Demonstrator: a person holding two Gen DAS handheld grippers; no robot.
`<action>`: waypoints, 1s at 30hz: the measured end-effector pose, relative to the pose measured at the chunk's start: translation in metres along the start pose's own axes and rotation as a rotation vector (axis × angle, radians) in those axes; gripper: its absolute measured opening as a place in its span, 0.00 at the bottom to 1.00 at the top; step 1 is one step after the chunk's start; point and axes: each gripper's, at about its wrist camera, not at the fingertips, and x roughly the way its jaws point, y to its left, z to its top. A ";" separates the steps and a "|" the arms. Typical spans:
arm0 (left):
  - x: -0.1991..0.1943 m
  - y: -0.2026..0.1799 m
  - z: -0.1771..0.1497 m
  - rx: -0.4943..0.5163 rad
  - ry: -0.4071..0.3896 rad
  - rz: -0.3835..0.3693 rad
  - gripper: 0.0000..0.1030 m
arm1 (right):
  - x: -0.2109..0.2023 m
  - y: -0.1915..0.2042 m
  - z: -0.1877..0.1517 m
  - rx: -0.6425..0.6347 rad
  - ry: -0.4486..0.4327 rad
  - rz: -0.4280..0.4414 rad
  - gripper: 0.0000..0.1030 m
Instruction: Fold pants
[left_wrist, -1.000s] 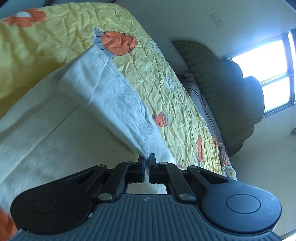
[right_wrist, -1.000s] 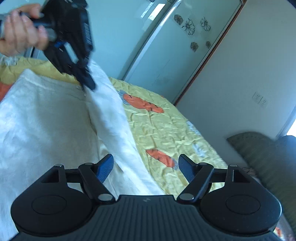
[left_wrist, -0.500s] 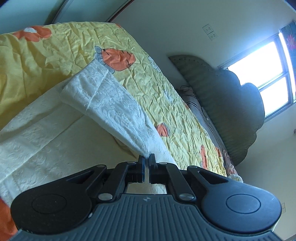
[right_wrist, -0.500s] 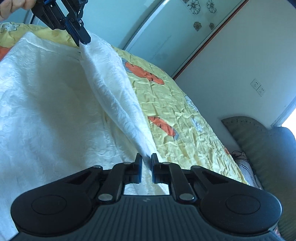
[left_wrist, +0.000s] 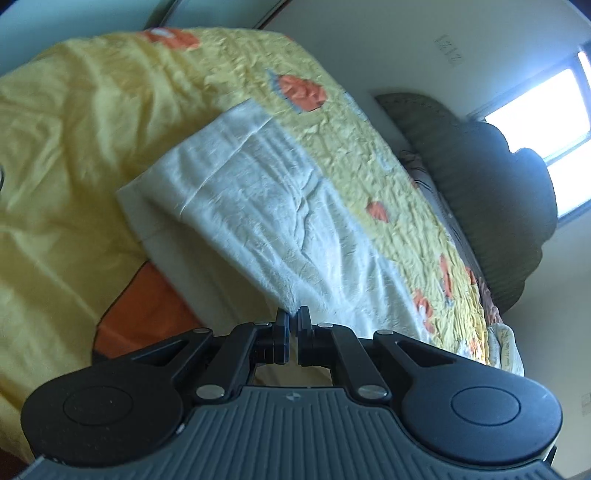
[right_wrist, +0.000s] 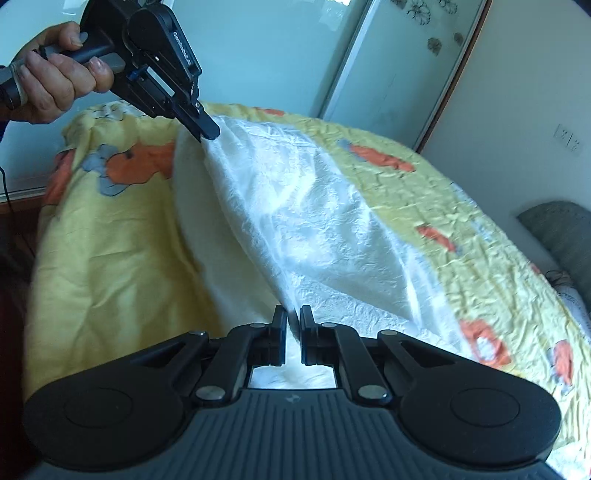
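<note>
White textured pants (right_wrist: 306, 229) lie on a yellow bedspread (right_wrist: 461, 236) with orange prints. My right gripper (right_wrist: 293, 314) is shut on one edge of the pants near me. My left gripper (right_wrist: 207, 131), held by a hand at the upper left of the right wrist view, is shut on the far edge. In the left wrist view the left gripper (left_wrist: 293, 314) pinches a raised fold of the pants (left_wrist: 266, 206), which stretches away from it over the bed. The cloth between the two grippers is lifted and folded over.
A dark padded headboard (left_wrist: 491, 192) and a bright window (left_wrist: 554, 122) stand beyond the bed. Glass sliding doors (right_wrist: 388, 62) with flower stickers stand behind the bed. The bedspread hangs over the bed's left edge (right_wrist: 74, 236).
Both grippers have carried the held pants edge sideways across the bed, so more bedspread shows at the left. The right gripper, open one second ago, shut on the cloth.
</note>
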 end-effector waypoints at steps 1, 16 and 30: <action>0.000 0.003 0.000 -0.009 0.005 -0.001 0.05 | 0.000 0.003 0.000 0.005 0.003 0.003 0.06; -0.001 -0.005 -0.002 0.058 0.068 0.041 0.19 | -0.008 0.008 -0.017 0.224 -0.004 0.057 0.10; 0.060 -0.143 -0.057 0.491 0.279 -0.269 0.41 | -0.109 -0.109 -0.138 0.983 -0.048 -0.436 0.77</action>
